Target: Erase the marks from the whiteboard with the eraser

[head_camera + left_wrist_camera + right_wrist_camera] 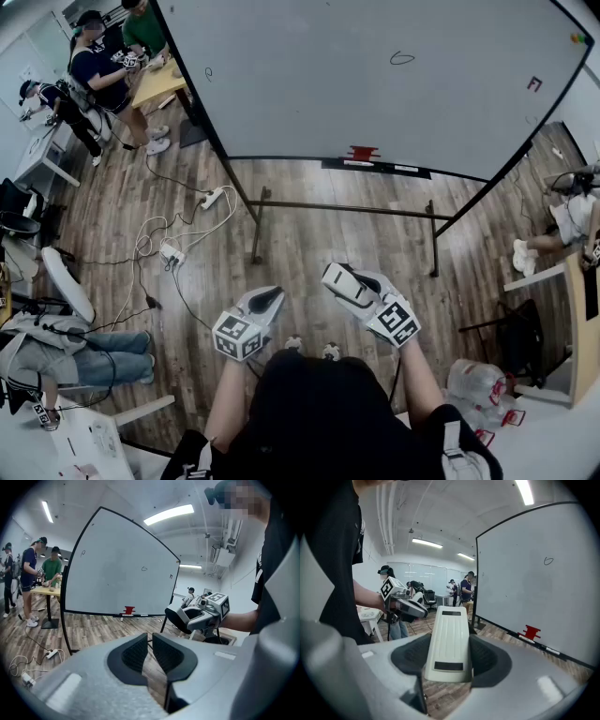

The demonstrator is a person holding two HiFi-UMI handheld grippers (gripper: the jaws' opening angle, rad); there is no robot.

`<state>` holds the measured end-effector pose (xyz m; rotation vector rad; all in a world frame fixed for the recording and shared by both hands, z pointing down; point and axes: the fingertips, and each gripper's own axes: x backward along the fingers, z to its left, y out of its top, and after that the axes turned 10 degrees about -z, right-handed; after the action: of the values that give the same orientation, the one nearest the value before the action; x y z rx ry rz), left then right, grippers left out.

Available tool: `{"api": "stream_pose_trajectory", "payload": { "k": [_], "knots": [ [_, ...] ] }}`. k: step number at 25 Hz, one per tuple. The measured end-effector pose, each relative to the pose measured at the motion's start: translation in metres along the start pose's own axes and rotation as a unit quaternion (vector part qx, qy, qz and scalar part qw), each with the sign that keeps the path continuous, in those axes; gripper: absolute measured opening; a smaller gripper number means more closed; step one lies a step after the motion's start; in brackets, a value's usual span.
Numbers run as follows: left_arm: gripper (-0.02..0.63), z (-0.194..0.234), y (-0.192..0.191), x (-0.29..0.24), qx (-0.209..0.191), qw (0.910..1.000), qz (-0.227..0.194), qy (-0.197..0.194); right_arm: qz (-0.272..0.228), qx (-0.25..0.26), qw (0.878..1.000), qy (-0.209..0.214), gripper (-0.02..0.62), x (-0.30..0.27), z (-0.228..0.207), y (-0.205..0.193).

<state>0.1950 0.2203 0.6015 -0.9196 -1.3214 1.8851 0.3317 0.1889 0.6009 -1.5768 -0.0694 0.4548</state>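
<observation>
From the head view, the person is standing back from the whiteboard (375,84), which is carrying a small loop mark (401,58) near its middle and a red mark (534,83) toward its right edge, with a red object (362,153) sitting on its bottom ledge. The right gripper (367,302) is gripping the white eraser (345,284), whose long axis is running out past the jaws and pointing up and left toward the board; the left gripper (265,302) is hanging just beside it, apart from it. In the left gripper view, the left gripper (150,641) is showing its jaws drawn almost together with only a thin slit and nothing between them, the whiteboard (117,569) standing ahead across the wooden floor (93,630). In the right gripper view, the right gripper (448,654) is clamping the eraser (449,630) by its long sides, the ribbed face turned up and its length lying straight along the jaws, pointing away from the camera, with the whiteboard (534,583) off to the right.
</observation>
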Motion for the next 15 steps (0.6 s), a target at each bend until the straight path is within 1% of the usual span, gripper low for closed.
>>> {"api": "stream_pose_trajectory", "payload": {
  "k": [7, 15],
  "knots": [
    [0.041, -0.008, -0.007, -0.003, 0.003, 0.9998, -0.007, 0.017, 0.010, 0.006, 1.000, 0.011, 0.259, 0.007, -0.007, -0.016],
    [0.041, -0.006, -0.009, 0.013, 0.007, 0.9990, -0.015, 0.041, 0.012, -0.007, 1.000, 0.026, 0.258, 0.007, 0.002, -0.014]
  ]
}}
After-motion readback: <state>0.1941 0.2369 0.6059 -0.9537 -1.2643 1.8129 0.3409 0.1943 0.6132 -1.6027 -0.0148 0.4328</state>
